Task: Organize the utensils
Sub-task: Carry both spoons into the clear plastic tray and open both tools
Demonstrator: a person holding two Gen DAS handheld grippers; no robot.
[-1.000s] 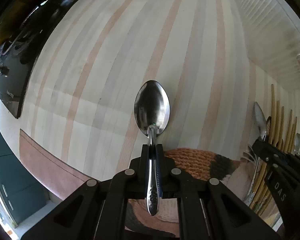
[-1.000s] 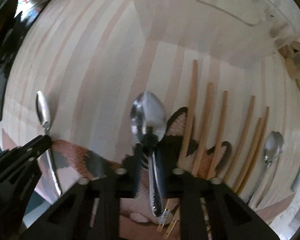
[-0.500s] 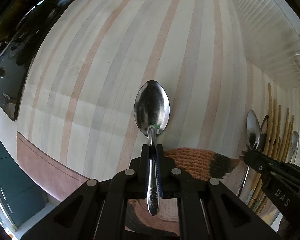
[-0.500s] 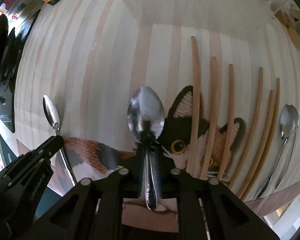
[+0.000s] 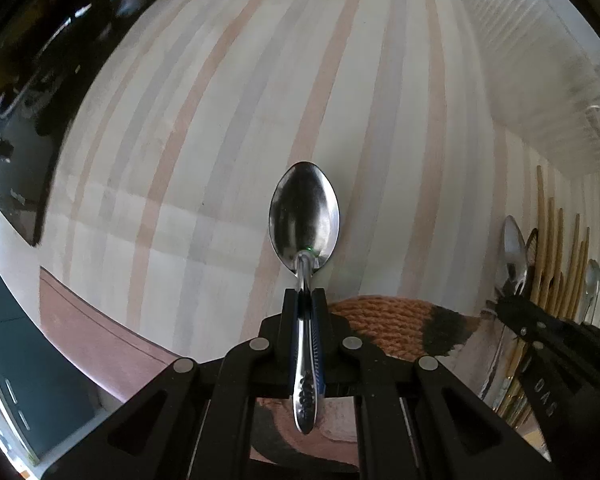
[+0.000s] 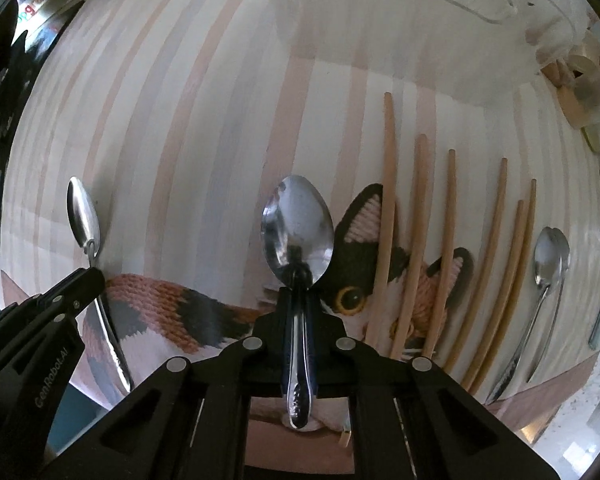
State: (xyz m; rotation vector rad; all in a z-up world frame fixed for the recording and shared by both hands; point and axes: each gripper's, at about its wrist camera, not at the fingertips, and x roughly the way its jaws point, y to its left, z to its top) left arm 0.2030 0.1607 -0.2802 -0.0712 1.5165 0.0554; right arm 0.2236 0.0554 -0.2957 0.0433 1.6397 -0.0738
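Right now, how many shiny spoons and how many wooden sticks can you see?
Spoons held in fingers: 2, the left spoon in the left gripper and the right spoon in the right gripper
Lying spoon beside the chopsticks: 1 (a second may hide under it; cannot tell)
Wooden chopsticks: 6
Total: 9

I see a white cloth [image 6: 204,92] with pink and grey stripes. On it lies a mat [image 6: 380,256] with an orange, black and white cat. The sticks [image 6: 388,200] are light brown. My spoon [image 6: 298,224] is shiny silver.
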